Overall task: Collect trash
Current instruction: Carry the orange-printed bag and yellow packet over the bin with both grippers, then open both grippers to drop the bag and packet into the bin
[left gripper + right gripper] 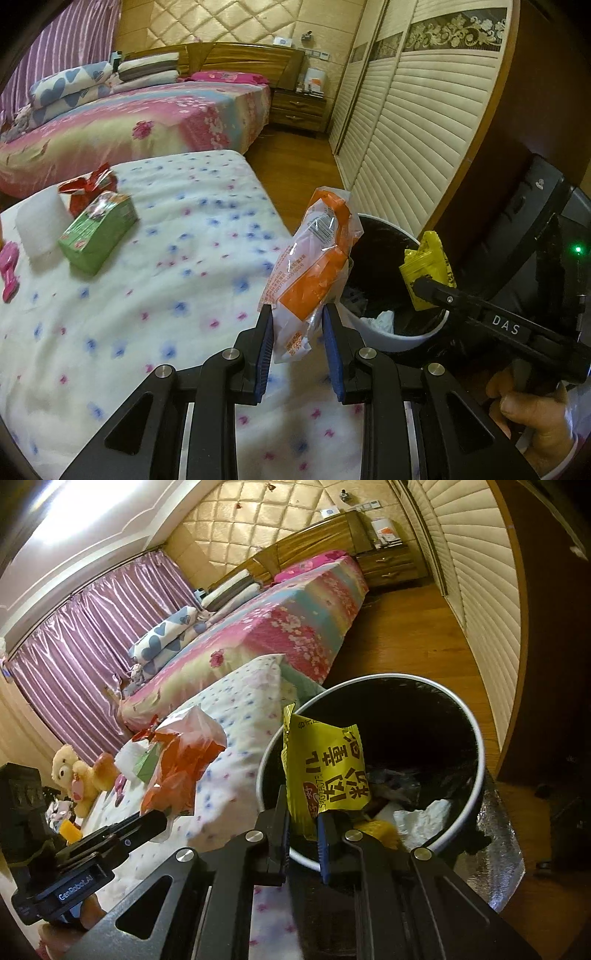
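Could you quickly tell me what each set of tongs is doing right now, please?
Left tongs: closed on the orange-and-white wrapper.
Right tongs: closed on the yellow packet.

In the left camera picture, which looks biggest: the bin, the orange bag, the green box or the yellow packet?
1. Bin
2. Orange bag, though it is nearest the camera, so this place is unsure
3. Green box
4. Yellow packet
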Demonstrator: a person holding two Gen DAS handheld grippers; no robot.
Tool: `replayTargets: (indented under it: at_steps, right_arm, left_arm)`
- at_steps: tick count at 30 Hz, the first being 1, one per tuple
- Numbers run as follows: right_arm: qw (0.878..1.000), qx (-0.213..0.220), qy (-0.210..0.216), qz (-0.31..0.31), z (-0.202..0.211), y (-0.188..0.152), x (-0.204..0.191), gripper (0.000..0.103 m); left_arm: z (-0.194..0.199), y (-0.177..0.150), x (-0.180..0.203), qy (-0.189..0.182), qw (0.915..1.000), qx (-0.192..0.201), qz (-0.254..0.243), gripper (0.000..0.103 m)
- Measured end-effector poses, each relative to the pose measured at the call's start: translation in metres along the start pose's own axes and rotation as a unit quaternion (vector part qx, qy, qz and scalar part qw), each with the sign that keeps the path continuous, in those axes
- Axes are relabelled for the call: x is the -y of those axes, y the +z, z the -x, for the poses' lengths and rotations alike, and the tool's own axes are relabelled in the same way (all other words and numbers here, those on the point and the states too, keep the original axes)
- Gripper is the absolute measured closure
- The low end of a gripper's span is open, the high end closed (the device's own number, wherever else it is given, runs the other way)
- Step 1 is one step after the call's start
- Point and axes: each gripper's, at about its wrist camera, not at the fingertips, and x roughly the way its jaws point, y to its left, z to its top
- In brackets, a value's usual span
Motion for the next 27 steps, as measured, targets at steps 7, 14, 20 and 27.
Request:
replayTargets:
  at_steps: [7, 14, 20, 27]
  right_arm:
    - [1.0, -0.003, -0.01, -0.009, -0.002, 0.003, 0.012, 0.092]
    - [1.0, -0.008, -0.014, -0.014, -0.006, 0.009, 0.022, 0.091]
    - [1.0, -0.012, -0.017, -0.018, -0.011, 0.013, 0.029, 0.091]
    - [0.999, -0.013, -0.021, -0.021, -0.013, 0.016, 0.034, 0.091]
  left_arm:
    - [-0.016, 0.007, 0.012, -0.002, 0.9999, -0.005, -0.013, 0.078]
    - [-0.031, 0.013, 0.022, -0.002, 0.9997, -0.014, -0.019, 0.078]
    - [-0.041, 0.016, 0.028, -0.003, 0.9995, -0.019, -0.024, 0.078]
    - [-0.049, 0.02, 0.036, -0.002, 0.9993, -0.024, -0.03, 0.078]
